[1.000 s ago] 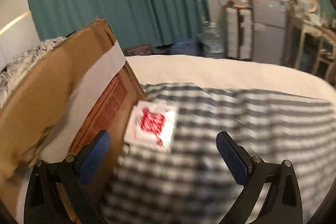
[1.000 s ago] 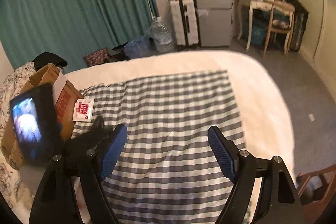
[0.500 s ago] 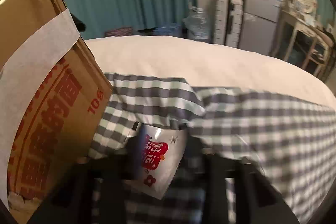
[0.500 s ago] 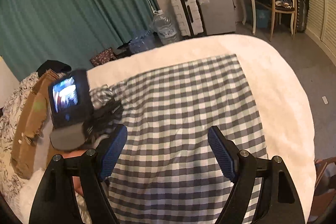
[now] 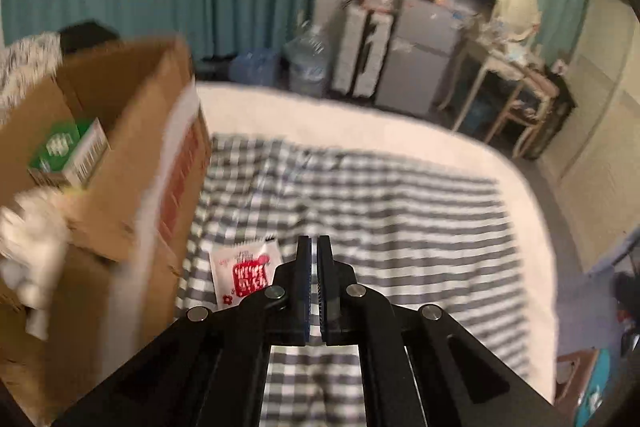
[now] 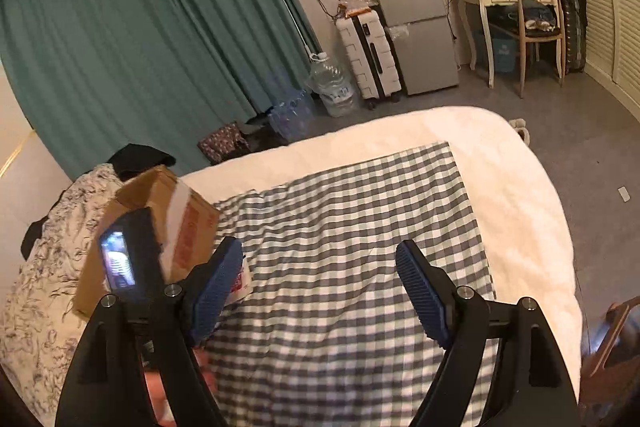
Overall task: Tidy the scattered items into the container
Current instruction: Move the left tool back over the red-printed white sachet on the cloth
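An open cardboard box point(image 5: 120, 163) stands on the bed at the left; it also shows in the right wrist view point(image 6: 176, 215). Inside it lie a green and white carton point(image 5: 68, 155) and something white and blurred point(image 5: 32, 239). A white sachet with a red label point(image 5: 246, 273) lies flat on the checked cloth beside the box; a corner of it shows in the right wrist view point(image 6: 243, 279). My left gripper point(image 5: 314, 251) is shut with nothing between its pads, raised just right of the sachet. My right gripper point(image 6: 320, 287) is open and empty above the cloth.
A grey and white checked cloth point(image 6: 360, 227) covers the white bed point(image 6: 520, 187). A patterned duvet point(image 6: 40, 267) lies left of the box. The left gripper's body and screen point(image 6: 120, 259) sit in front of the box. Beyond the bed stand a suitcase, fridge, water bottles, desk and chair.
My left gripper went from wide open to fully shut and rose away from the cloth. The sachet, lifted half a second ago, now lies flat beside the box. The right gripper stayed open.
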Available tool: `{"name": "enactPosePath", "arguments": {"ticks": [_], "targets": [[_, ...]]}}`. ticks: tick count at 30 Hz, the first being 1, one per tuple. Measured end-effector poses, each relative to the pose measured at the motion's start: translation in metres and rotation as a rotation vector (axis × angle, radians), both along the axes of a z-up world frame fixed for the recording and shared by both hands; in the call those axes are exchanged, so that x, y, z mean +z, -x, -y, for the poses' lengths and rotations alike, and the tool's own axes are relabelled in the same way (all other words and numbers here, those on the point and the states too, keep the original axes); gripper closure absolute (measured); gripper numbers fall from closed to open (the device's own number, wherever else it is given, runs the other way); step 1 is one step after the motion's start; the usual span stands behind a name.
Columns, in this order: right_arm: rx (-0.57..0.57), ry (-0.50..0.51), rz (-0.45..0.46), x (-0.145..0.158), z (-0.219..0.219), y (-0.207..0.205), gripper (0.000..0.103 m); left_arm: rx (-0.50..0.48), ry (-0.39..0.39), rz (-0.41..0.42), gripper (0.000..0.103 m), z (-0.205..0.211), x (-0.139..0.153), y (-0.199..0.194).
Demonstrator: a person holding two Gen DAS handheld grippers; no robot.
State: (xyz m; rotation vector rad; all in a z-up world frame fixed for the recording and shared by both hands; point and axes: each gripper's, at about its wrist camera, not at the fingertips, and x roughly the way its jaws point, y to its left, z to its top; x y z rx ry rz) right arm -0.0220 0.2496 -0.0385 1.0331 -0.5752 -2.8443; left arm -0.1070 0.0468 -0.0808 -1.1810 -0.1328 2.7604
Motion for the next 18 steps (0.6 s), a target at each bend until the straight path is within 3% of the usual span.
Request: {"name": "enactPosePath", "arguments": {"ticks": [4,8,11,13,15,18], "targets": [[-0.014,0.028,-0.038,0.02,0.002,-0.018,0.024,-0.024,-0.044,-0.066,0.1,0.019,0.058,-0.012],[-0.009,0.021,-0.067,0.037,0.011,-0.03,0.024,0.009,-0.032,-0.126,0.1,0.057,0.105,-0.025],[0.007,0.003,-0.08,0.045,0.025,-0.035,0.023,0.043,-0.026,-0.155,0.1,0.088,0.124,-0.026],[0.023,-0.008,-0.082,0.046,0.033,-0.038,0.023,0.088,-0.024,-0.168,0.1,0.113,0.125,-0.025],[0.044,-0.024,-0.07,0.044,0.044,-0.037,0.022,0.125,-0.023,-0.13,0.1,0.129,0.114,-0.022],[0.071,-0.068,-0.049,0.038,0.061,-0.032,0.022,0.067,-0.077,-0.085,0.098,0.124,0.088,-0.026]]}}
